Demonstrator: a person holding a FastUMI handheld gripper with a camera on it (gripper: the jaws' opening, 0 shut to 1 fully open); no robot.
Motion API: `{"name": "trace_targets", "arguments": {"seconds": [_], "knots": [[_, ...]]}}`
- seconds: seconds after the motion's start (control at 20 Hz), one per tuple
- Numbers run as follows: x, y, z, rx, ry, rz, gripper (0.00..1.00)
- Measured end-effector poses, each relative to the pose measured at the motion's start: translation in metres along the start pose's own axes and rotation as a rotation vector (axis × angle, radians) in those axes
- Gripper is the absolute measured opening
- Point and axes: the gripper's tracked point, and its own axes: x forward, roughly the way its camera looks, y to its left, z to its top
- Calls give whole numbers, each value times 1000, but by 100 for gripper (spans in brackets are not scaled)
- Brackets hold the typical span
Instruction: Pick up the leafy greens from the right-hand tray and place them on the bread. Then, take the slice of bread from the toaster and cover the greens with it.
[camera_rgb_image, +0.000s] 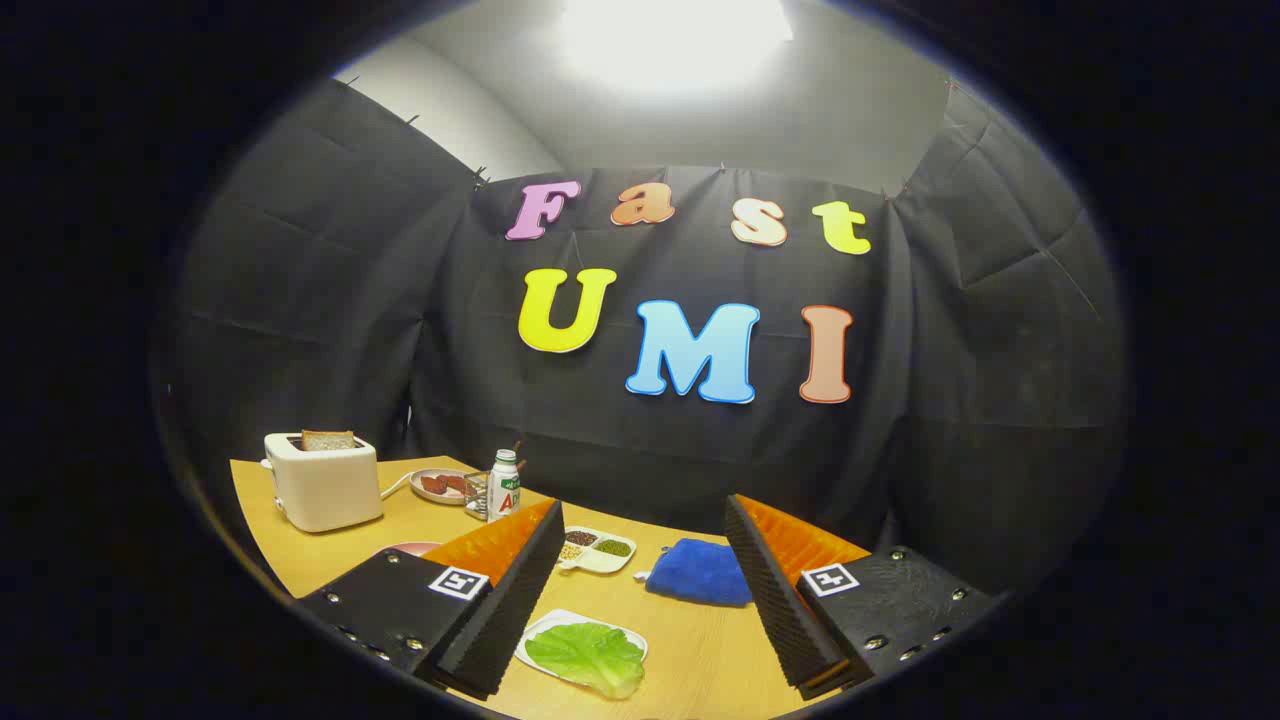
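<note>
Gripper view: one lettuce leaf (588, 655), gripper (640, 600) agape.

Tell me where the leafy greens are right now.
In the gripper view, the leafy greens lie on a white tray between the open gripper jaws, nearer than the blue cloth.

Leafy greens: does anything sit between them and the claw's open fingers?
No. In the gripper view the claw is open, and the leafy greens lie on their white tray between its fingers, near the left one, with bare wooden table around them.
</note>
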Motion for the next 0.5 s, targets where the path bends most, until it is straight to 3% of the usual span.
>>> {"name": "trace_targets", "arguments": {"seconds": [0.5], "knots": [[57, 23, -52, -16, 136, 9, 96]]}}
